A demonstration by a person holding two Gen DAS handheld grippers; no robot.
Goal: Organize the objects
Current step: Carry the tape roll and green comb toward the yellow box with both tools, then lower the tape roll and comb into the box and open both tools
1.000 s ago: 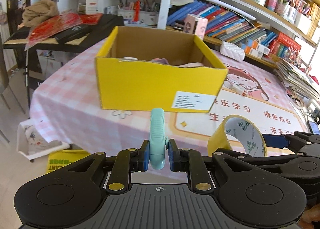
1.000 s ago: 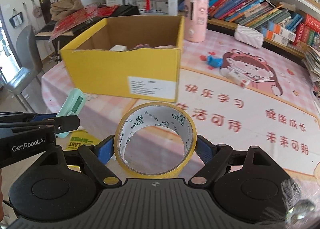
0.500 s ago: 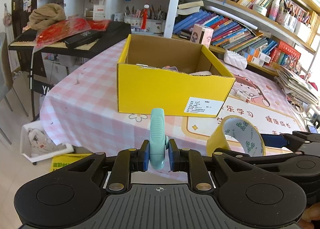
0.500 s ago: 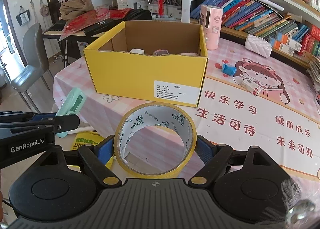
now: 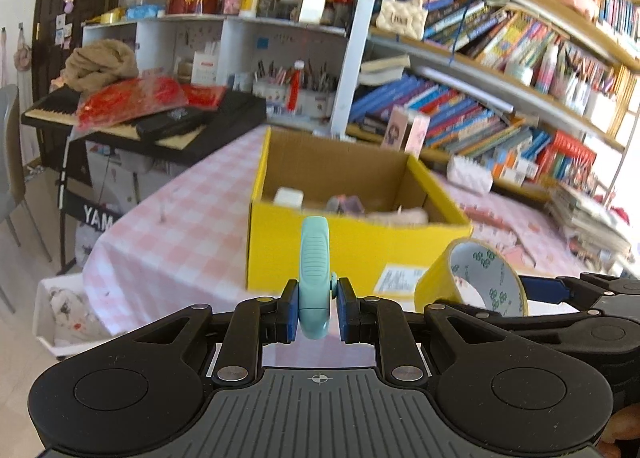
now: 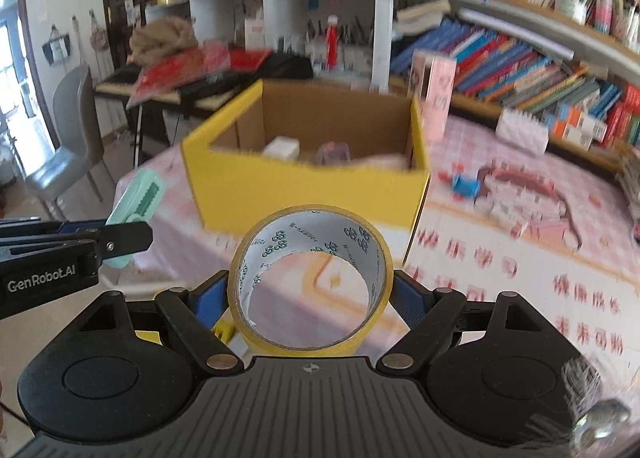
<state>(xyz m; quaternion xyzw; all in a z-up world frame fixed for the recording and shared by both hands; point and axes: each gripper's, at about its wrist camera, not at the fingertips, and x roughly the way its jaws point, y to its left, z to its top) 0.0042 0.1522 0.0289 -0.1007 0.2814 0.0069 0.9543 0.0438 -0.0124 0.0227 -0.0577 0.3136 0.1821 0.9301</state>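
My left gripper (image 5: 316, 312) is shut on a slim mint-green clip-like tool (image 5: 315, 258) that stands up between its blue pads. My right gripper (image 6: 312, 294) is shut on a roll of yellow tape (image 6: 276, 246), held by its outer rim with the hole facing me. Each gripper also shows in the other's view: the tape (image 5: 434, 282) at the lower right, the green tool (image 6: 138, 197) at the left. Ahead of both stands an open yellow cardboard box (image 5: 352, 254) (image 6: 280, 185) on the pink checked tablecloth, with a few small items inside.
Small toys (image 6: 464, 183) and a pink carton (image 6: 434, 93) lie on the table (image 6: 520, 258) right of the box. Bookshelves (image 5: 500, 105) run behind it. A keyboard stand (image 5: 152, 125) with red bags stands far left, a grey chair (image 6: 68, 145) beside it, a white bin (image 5: 60, 314) on the floor.
Both grippers have risen and tilted upward, still gripping the green tool and the tape. The box now sits lower in view and more of its inside and the shelves shows.
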